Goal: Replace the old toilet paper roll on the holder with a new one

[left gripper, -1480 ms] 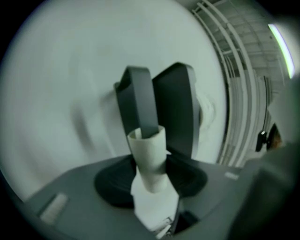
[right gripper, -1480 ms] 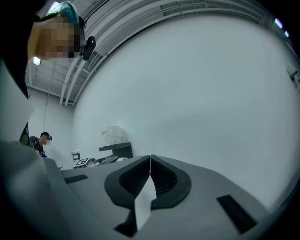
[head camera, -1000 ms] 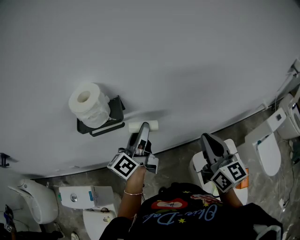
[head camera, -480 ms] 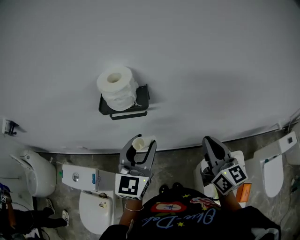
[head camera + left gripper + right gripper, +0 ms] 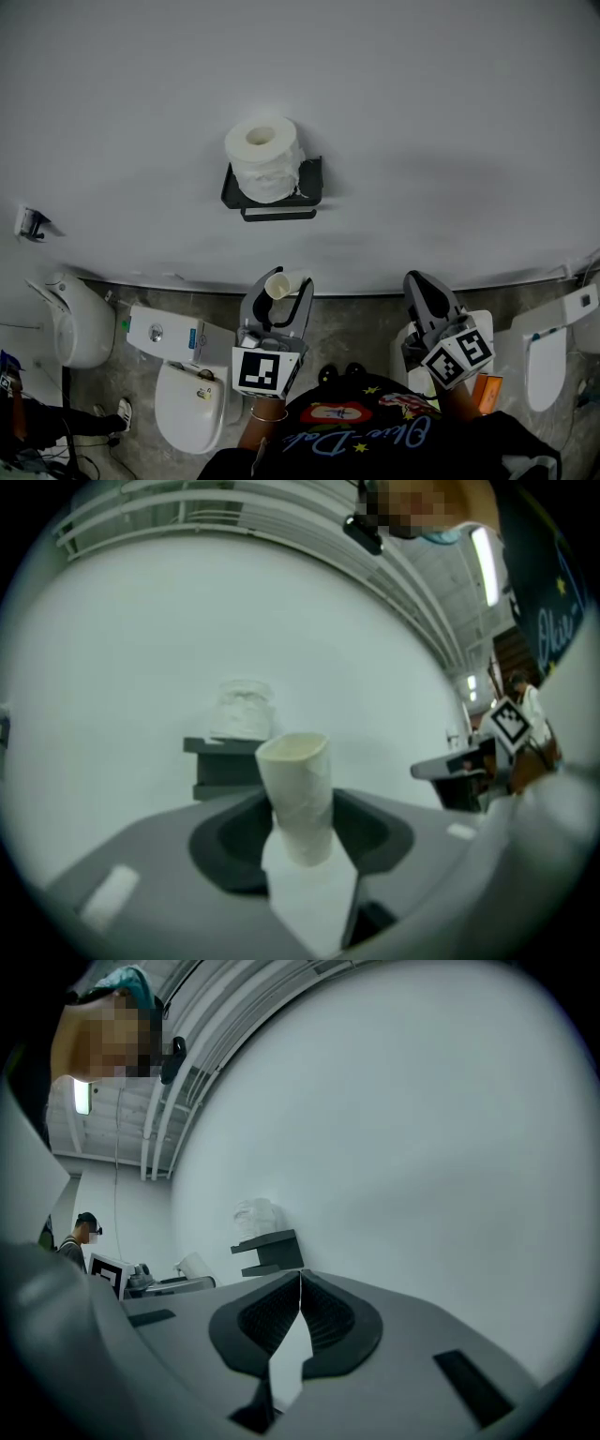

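Note:
A full white toilet paper roll [image 5: 263, 155] stands upright on top of the black wall holder [image 5: 310, 182], whose lower bar [image 5: 278, 214] is bare. My left gripper [image 5: 277, 283] is below the holder and off the wall, shut on an empty cardboard tube [image 5: 278, 285]. In the left gripper view the tube [image 5: 296, 794] stands between the jaws, with the holder [image 5: 223, 761] and roll [image 5: 242, 710] beyond it. My right gripper [image 5: 418, 280] is at the right with its jaws shut together and nothing between them [image 5: 300, 1275]. It faces the wall, with the holder [image 5: 269, 1251] to its left.
Several white toilets stand on the grey floor below: one under the left arm [image 5: 186, 398], one at far left [image 5: 70, 333], one under the right gripper [image 5: 401, 343], one at far right [image 5: 544, 356]. A small metal fitting [image 5: 31, 223] is on the wall at left. A person [image 5: 28, 422] stands at the bottom left.
My left gripper has drawn back from the holder's bar with the tube and rolled, so its jaws now lie side by side. The head view has shifted, bringing the holder toward centre.

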`<state>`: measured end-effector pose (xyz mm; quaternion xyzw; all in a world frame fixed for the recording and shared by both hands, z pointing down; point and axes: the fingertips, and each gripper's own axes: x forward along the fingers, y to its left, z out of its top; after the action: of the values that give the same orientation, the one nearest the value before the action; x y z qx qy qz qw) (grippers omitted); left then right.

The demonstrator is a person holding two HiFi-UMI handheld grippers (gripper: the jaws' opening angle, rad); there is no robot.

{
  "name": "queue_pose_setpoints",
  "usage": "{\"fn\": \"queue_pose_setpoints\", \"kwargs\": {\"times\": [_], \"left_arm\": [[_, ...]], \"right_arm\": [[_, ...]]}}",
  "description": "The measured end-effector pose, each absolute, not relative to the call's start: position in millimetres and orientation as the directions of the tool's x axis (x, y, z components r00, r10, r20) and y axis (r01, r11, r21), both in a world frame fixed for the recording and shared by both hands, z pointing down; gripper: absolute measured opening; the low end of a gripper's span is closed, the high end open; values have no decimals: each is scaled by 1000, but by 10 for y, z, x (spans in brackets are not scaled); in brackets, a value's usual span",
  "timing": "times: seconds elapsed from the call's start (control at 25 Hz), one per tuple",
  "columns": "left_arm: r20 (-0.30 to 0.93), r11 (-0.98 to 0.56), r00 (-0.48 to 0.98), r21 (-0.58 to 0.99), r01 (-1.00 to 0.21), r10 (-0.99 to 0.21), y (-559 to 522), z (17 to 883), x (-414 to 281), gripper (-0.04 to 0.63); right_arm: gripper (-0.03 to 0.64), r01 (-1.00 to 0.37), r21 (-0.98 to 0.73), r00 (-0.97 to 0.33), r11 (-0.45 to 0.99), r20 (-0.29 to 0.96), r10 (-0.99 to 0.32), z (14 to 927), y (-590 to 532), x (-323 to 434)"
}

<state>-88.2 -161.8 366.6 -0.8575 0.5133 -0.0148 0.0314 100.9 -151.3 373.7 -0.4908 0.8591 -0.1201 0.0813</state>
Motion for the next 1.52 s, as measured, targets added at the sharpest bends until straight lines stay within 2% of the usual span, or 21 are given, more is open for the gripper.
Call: {"fn": "queue_pose_setpoints", "kwargs": {"times": [0.4,0.52,0.68,0.84,0.88,0.92,0.96,1.24,1.52], "left_arm": [[-20,-459,462,-78,-885,-887,-1533,3621,-925,196],[-26,-453,455,-64,-889,-890,-1499,3607,-955,196],[-42,-436,438,-53,-898,-898,-1456,3565,-1027,196],[-48,-416,418,-50,-908,-907,-1392,3551,-1129,196],[-50,-409,411,-48,-911,-910,-1379,3551,-1160,196],[-52,-402,404,-44,-915,-913,-1366,3554,-1193,196],[-53,-395,396,-40,-918,-917,-1350,3560,-1224,196],[-52,-341,342,-29,-940,-938,-1203,3584,-1427,196],[-42,-281,281,-16,-960,-959,-1109,3570,-1644,196]], "right_arm": [[12,-800,-286,-536,528,-56,-842,3668,-1460,929],[12,-756,-241,-608,609,-86,-789,3542,-1453,785],[14,-640,-33,-760,767,-121,-639,3104,-1576,411],[22,-477,260,-879,840,-138,-456,2456,-1700,-49],[57,-429,314,-903,847,-112,-415,2334,-1751,-164],[126,-383,356,-921,852,-73,-384,2238,-1813,-274],[146,-343,387,-932,856,-25,-363,2165,-1880,-377],[187,-57,563,-930,824,270,-249,1923,-2287,-995],[204,220,596,-769,772,593,-239,2259,-2503,-1263]]}}
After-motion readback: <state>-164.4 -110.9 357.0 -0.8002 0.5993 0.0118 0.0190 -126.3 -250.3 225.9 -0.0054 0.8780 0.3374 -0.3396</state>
